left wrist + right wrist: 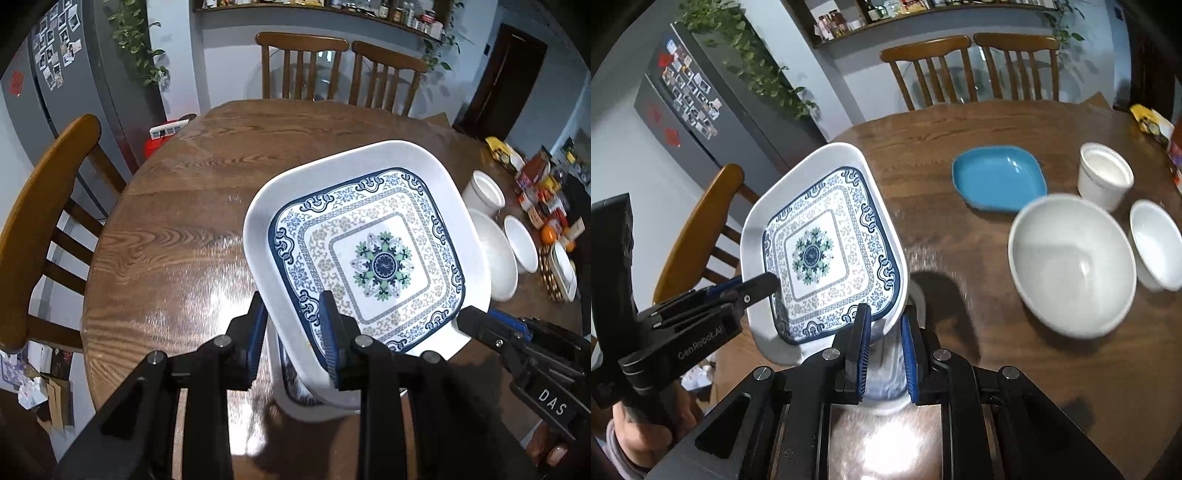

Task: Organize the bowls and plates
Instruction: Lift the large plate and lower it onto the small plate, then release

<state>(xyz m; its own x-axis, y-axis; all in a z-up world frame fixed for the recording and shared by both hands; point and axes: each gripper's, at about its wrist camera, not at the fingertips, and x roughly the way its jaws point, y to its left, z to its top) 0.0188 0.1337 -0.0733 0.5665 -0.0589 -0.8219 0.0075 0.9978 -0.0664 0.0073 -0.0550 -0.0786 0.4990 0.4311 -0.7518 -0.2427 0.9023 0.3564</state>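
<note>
You hold a square white plate with a blue and green floral pattern [373, 258] lifted and tilted above the round brown wooden table [177, 221]. Both of your grippers are clamped on its near rim. The left gripper [295, 332] pinches the plate's near left edge, one blue-padded finger under the rim and the other on the patterned face. The right gripper [884, 343] is closed on the plate's near right corner, its jaws set narrowly, with the white rim between the pads. From the left wrist view, the right gripper's black finger reaches onto the plate's right corner.

Directly under the lifted plate, close to you, sits a second dish with a similar blue pattern [314, 395], mostly hidden by the grippers.

To the right on the table, well apart from the held plate, lie a square blue plate [999, 179], a large white round bowl [1071, 264], a smaller white bowl [1156, 243] just beside it, and a white ribbed cup [1104, 177] behind them.

Brown wooden chairs [303, 62] stand at the far side and the left of the table.
</note>
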